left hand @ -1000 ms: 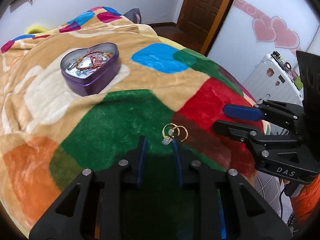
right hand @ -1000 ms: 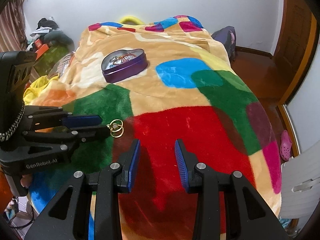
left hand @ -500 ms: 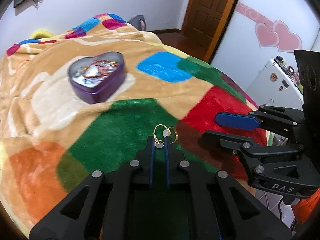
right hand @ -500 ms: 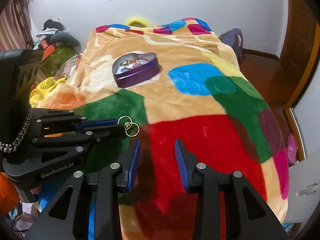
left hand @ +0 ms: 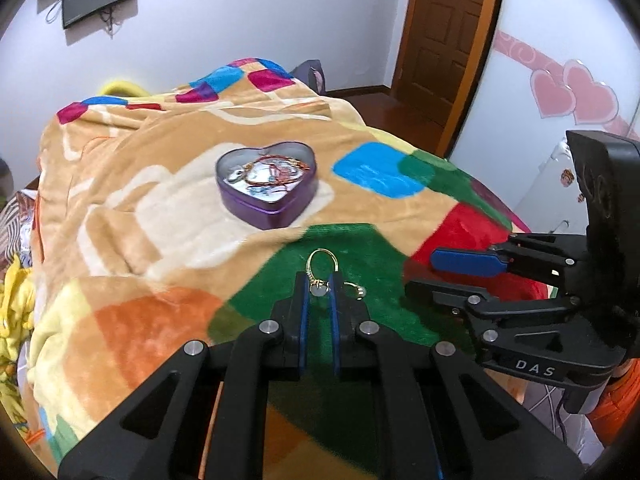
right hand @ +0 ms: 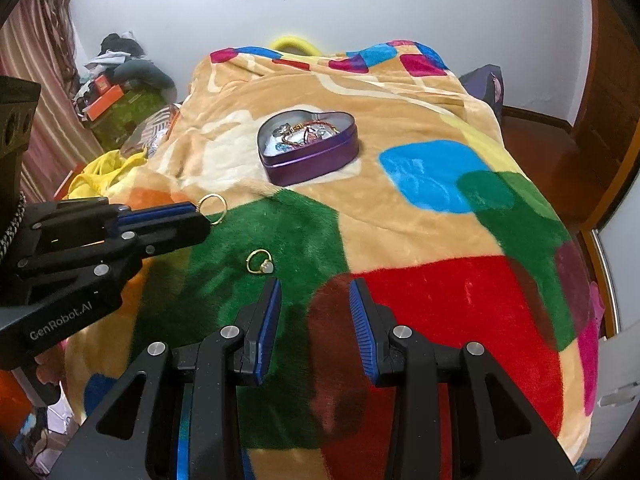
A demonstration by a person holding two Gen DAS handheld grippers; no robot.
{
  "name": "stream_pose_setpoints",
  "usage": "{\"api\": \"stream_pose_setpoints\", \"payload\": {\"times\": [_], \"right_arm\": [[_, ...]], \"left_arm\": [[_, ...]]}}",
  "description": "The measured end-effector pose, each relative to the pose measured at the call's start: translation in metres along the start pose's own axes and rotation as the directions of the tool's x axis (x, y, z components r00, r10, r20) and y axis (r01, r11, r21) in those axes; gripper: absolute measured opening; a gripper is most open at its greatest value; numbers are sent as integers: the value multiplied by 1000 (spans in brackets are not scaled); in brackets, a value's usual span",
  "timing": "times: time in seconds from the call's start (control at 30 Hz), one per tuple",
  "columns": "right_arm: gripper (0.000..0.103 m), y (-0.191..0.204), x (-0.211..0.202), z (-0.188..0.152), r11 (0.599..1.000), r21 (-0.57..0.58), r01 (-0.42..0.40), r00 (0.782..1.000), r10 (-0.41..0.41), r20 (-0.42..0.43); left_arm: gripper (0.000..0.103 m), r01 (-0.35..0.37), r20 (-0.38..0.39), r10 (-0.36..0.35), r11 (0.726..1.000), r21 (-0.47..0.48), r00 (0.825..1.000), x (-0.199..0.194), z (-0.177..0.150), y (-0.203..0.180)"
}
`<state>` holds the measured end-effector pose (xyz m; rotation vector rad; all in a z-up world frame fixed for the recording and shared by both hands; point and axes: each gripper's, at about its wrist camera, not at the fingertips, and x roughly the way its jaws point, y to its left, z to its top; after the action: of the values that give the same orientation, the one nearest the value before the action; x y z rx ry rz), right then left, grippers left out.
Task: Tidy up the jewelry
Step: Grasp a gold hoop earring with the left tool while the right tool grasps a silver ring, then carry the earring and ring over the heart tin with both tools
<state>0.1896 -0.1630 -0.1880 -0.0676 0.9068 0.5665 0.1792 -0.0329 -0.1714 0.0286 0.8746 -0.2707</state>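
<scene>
My left gripper point(left hand: 319, 280) is shut on a gold ring point(left hand: 320, 266) and holds it above the green patch of the blanket; the held ring also shows in the right wrist view point(right hand: 213, 207). A second gold ring with a pale stone point(right hand: 260, 262) lies on the green patch below; it shows in the left wrist view point(left hand: 355, 289) beside the right finger. A purple heart-shaped tin point(left hand: 267, 186) holding several pieces of jewelry sits further back on the tan area point(right hand: 308, 148). My right gripper point(right hand: 314, 300) is open and empty, just right of the lying ring.
A multicoloured blanket point(right hand: 420, 216) covers the bed. Clutter and boxes point(right hand: 120, 100) lie to the left of the bed. A wooden door point(left hand: 444, 36) and a white cabinet with pink hearts point(left hand: 568, 96) stand to the right.
My left gripper closed on one gold ring and lifted it up toward the tin. The second ring stayed on the green patch. My right gripper stayed open.
</scene>
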Motion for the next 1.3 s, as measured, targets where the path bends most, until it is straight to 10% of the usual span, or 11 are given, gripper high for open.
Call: {"api": "stream_pose_setpoints", "payload": {"times": [0.47, 1.3], "right_arm": [[32, 35, 42, 5, 995, -93, -20, 997, 13, -72], [17, 28, 12, 21, 997, -81, 18, 999, -14, 47]], "left_arm": [[8, -16, 0, 16, 997, -81, 1000, -9, -12, 29], [8, -19, 44, 23, 996, -92, 999, -22, 4, 29]]}}
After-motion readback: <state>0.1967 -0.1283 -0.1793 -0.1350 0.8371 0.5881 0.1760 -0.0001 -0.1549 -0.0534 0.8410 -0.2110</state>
